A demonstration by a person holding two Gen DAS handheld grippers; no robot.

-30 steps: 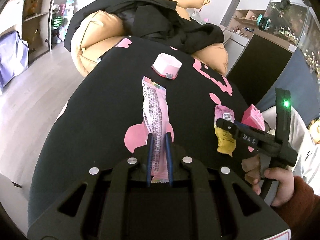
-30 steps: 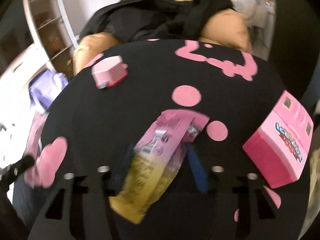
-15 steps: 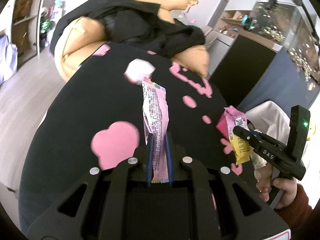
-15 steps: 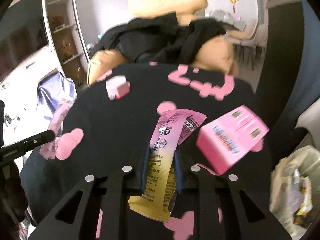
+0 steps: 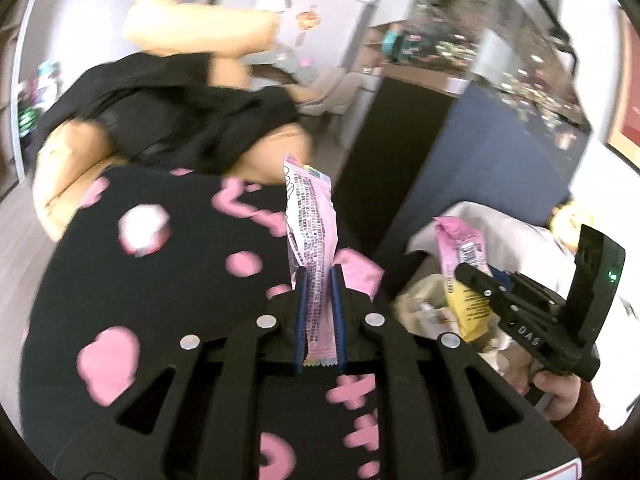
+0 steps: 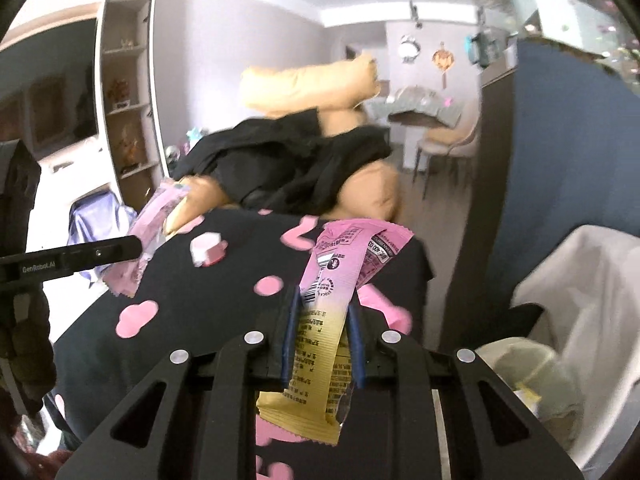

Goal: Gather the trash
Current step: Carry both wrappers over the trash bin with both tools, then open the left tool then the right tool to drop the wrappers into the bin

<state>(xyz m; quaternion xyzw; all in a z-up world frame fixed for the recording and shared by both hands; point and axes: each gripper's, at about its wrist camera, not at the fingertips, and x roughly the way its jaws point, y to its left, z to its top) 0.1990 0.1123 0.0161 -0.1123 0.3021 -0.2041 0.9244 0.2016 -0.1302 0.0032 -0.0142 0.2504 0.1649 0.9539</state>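
left gripper [image 5: 319, 312] jaws clamp a pink wrapper [image 5: 310, 236]; right gripper [image 6: 322, 340] jaws clamp a yellow wrapper [image 6: 320, 344]; get right over the bag [image 6: 576, 304] before releasing

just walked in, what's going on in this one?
Trash pickup off a black cloth with pink shapes. The left tongs are shut on a pink wrapper, the right tongs on a pink-and-yellow wrapper. Both wrappers are held up off the cloth, and the right one hangs above a white-lined trash bag beside the table. A small pink-and-white item and a pink box lie on the cloth.
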